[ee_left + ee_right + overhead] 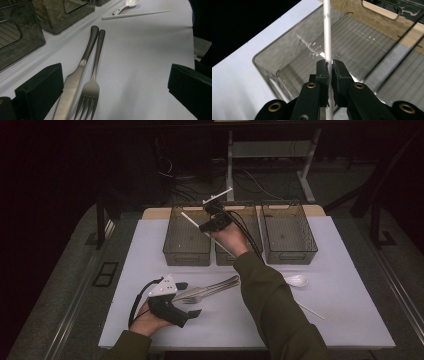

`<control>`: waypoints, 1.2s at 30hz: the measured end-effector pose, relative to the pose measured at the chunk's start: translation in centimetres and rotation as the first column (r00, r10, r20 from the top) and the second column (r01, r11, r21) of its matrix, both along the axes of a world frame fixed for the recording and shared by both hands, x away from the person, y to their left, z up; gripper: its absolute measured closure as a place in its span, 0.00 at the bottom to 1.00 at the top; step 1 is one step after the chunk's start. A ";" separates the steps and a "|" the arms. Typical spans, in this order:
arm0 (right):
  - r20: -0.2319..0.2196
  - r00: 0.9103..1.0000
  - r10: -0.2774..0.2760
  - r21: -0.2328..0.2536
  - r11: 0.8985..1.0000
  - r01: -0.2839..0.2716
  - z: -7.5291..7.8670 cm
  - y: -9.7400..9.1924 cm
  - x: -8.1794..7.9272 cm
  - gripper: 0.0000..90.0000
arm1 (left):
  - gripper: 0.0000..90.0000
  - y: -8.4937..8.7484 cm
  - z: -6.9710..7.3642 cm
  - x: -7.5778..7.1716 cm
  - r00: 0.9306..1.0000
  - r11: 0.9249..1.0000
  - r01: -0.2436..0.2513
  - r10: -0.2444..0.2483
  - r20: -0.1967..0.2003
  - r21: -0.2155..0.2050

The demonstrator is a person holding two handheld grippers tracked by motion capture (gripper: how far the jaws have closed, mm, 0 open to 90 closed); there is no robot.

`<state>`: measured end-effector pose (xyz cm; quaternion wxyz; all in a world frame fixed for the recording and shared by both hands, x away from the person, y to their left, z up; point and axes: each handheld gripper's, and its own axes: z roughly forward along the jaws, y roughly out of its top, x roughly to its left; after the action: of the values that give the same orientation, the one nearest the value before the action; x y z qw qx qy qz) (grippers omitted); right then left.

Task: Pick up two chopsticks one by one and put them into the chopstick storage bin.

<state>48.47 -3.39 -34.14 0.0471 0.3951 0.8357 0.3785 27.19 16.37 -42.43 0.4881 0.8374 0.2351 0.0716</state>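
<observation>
My right gripper [209, 225] hangs over the left clear bin [172, 237] at the back of the table. It is shut on a white chopstick [190, 219], which sticks out slantwise towards the left. In the right gripper view the pads [322, 68] pinch the chopstick [327, 37] above the bin's ribbed floor [294, 67]. My left gripper [189, 299] rests open at the front left of the table. A steel knife [75, 82] and fork [93, 75] lie side by side between its jaws, untouched.
Three clear bins stand in a row at the back: left, middle [250, 217] and right [289, 232]. A white spoon [296, 280] and a second white chopstick [310, 310] lie on the white tabletop [350, 285] to the right of my right sleeve.
</observation>
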 end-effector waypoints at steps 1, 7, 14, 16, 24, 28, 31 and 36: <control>0.000 1.000 0.000 -0.008 1.000 0.000 0.0 0.3 0.2 0.93 | 0.00 0.0 0.0 0.0 1.000 1.000 0.001 -0.001 0.002 0.001; -0.020 0.999 -0.032 -0.033 0.999 0.031 -0.6 1.8 1.5 0.93 | 0.00 0.0 0.0 0.1 1.000 1.000 0.006 -0.006 0.004 0.003; -0.033 0.998 -0.048 -0.059 0.997 0.046 -1.4 3.6 2.5 0.93 | 0.00 -0.1 0.0 0.1 1.000 1.000 0.008 -0.008 0.004 -0.004; -0.031 0.998 -0.056 -0.070 0.996 0.054 -1.6 4.0 2.8 0.93 | 0.00 -0.1 0.0 0.0 1.000 1.000 0.009 -0.009 0.002 -0.005; -0.043 0.996 -0.073 -0.109 0.992 0.068 -2.4 5.4 3.6 0.93 | 0.00 -0.2 0.1 0.1 1.000 1.000 0.016 -0.016 0.003 -0.007; -0.020 0.997 -0.079 -0.106 0.991 0.076 -2.4 5.9 3.7 0.92 | 0.00 -0.3 0.2 0.0 1.000 1.000 0.021 -0.021 0.006 -0.010; 0.002 0.997 -0.082 -0.090 0.993 0.081 -2.1 5.8 3.7 0.85 | 0.00 -0.3 0.2 0.1 1.000 1.000 0.023 -0.022 0.009 -0.010; 0.021 0.998 -0.062 -0.069 0.996 0.064 -1.2 5.1 3.3 0.77 | 0.00 -0.3 0.1 0.1 1.000 1.000 0.020 -0.020 0.010 -0.010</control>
<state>51.73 1.68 -35.33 0.0804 0.4158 0.8350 0.3512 27.27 16.08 -42.28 0.4943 0.8368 0.2249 0.0695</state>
